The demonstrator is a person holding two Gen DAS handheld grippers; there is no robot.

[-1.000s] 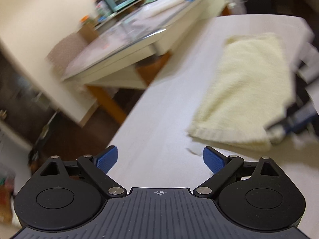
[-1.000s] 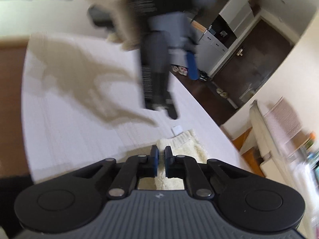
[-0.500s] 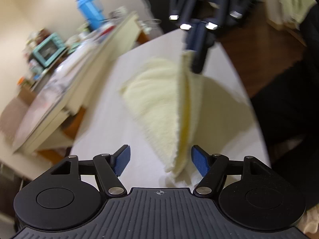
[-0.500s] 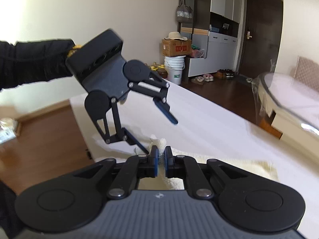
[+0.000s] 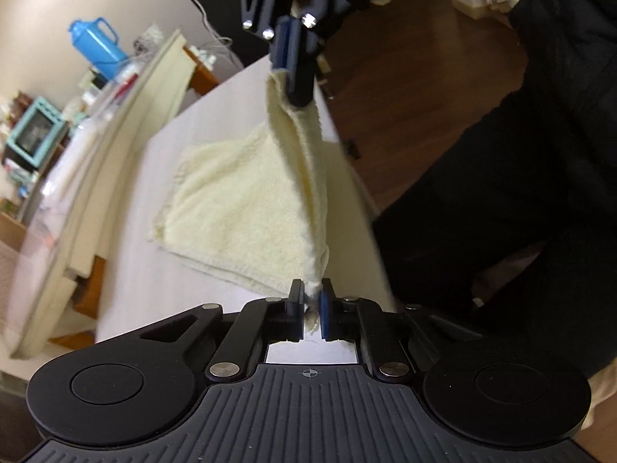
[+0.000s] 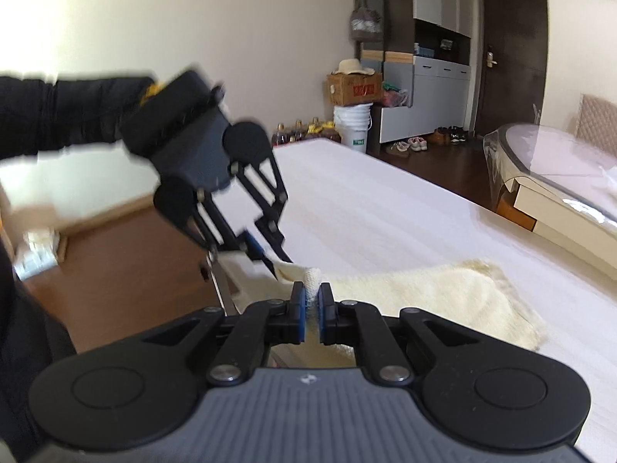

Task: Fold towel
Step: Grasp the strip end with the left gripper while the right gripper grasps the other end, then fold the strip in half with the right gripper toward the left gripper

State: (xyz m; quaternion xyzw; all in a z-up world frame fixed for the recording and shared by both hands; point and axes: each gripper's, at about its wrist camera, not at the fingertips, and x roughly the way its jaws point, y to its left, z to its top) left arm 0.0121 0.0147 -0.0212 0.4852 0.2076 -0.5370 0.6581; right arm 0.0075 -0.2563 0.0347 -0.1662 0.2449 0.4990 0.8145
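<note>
A pale yellow towel (image 5: 246,193) lies partly on the white table (image 5: 154,285), with its near edge lifted. My left gripper (image 5: 310,301) is shut on one towel corner. My right gripper (image 5: 293,58) is shut on the other corner, higher up and further away. In the right wrist view my right gripper (image 6: 311,301) pinches the towel (image 6: 424,293), which trails off to the right over the table (image 6: 385,216). My left gripper (image 6: 270,258) shows there close in front, shut on the same edge.
A second table (image 5: 127,108) with a blue jug (image 5: 96,46) and a teal oven (image 5: 32,131) stands to the left. The table's right edge drops to wooden floor (image 5: 424,77). A person in black (image 5: 540,193) stands at the right.
My left gripper has closed on the near towel corner; it was open half a second ago. The right gripper has kept its hold and lifted its corner higher.
</note>
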